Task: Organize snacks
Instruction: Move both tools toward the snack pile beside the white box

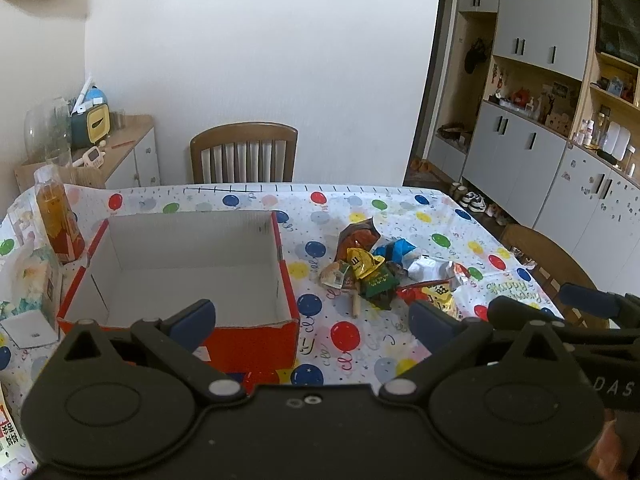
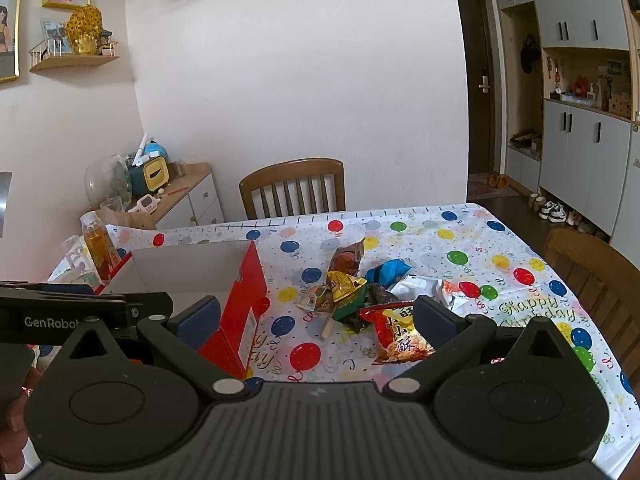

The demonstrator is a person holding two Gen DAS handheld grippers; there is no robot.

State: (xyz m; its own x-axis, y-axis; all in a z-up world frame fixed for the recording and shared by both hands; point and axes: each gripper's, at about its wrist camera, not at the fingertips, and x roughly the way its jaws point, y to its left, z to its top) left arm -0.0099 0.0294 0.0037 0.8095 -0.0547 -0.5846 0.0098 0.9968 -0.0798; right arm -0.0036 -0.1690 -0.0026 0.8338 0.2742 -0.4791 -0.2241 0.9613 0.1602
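Both grippers' jaws spread, empty; snack pile [image 2: 372, 296] overlaps (labels mostly hidden); box [image 1: 180, 272] empty.

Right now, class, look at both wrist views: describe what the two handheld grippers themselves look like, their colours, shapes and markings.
Both are matte black plastic. The left gripper and the right gripper each have two round pivot housings, silver rivets and angled link arms ending in dark blue padded jaws. The right one's body is ribbed. White lettering "GenRobot" marks the left gripper's side, seen from the right wrist view.

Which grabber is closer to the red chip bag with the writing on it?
Right. The right gripper hangs just above the red chip bag, its fingers apart. The left gripper is off to the side, by the red box.
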